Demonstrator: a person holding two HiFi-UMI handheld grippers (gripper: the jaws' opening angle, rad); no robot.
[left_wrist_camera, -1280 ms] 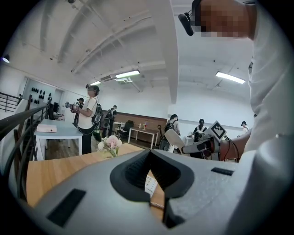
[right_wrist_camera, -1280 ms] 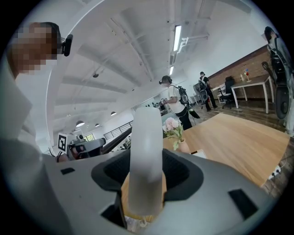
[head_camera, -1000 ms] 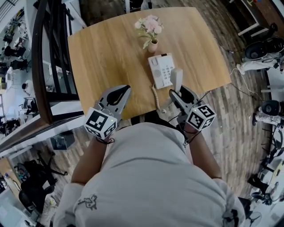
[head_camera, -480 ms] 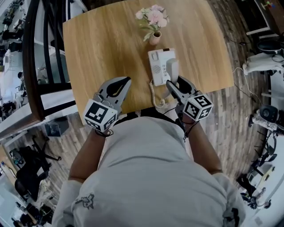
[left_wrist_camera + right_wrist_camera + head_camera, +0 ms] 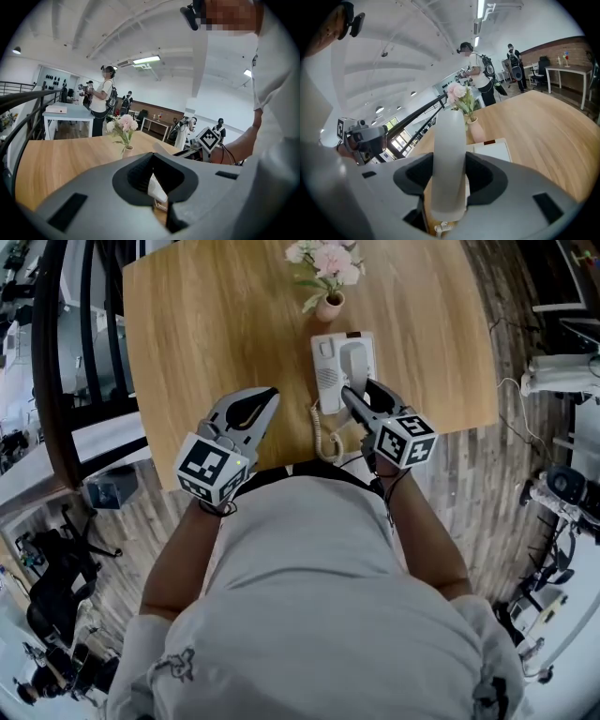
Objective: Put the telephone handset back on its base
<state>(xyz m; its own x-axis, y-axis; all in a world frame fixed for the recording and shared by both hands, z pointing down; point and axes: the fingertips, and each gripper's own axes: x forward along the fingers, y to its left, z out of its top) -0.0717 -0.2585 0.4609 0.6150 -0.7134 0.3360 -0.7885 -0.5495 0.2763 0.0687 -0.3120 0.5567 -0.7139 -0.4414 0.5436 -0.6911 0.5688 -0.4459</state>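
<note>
Now right tool [image 5: 357,396] clamps handset [image 5: 353,360] at base [image 5: 325,367], vase [image 5: 329,307] just beyond; left tool [image 5: 270,396] closed, empty.

The telephone base [image 5: 325,367] sits on the counter [image 5: 206,334], right of centre and close to the near edge. A vase of flowers [image 5: 329,304] stands just behind it. The handset [image 5: 354,357] lies lengthwise over the base's right half, between the jaws of the right gripper [image 5: 359,388], which reaches in from the near side. The coiled cord [image 5: 324,435] runs from the base's near left corner towards the counter's edge. The left gripper [image 5: 270,397] hangs left of the base, apart from it. A railing [image 5: 56,352] runs along the counter's left side.
</note>
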